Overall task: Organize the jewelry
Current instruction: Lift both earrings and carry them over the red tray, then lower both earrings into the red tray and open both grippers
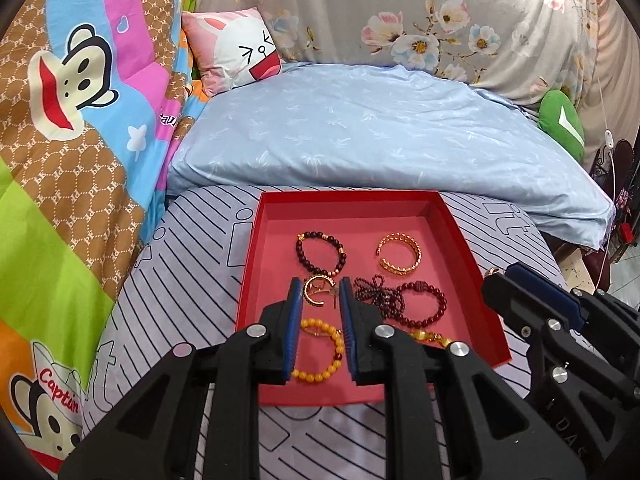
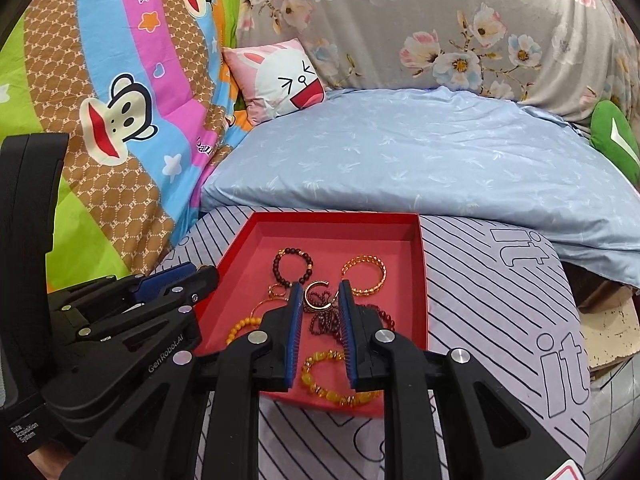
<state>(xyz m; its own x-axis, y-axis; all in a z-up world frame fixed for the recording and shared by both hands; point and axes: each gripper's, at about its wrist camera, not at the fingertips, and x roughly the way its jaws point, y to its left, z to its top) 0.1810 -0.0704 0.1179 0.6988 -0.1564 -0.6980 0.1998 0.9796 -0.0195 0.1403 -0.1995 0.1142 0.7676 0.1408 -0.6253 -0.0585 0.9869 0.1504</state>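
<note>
Though tangled, garnet beads (image 1: 378, 294), glossy.

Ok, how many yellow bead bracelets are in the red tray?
2. The yellow round-bead bracelet lies front left in the red tray; the chunkier amber bracelet lies front right. Part of the tray is covered, so another may hide.

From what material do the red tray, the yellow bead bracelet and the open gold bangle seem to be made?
Red tray: probably cardboard, with matte, thin, straight folded walls.
Yellow bead bracelet: glossy, opaque round beads, perhaps resin, glass or amber-like stone; the pictures leave it open.
Open gold bangle: gold-coloured metal, shiny, with a chain-like pattern.
</note>
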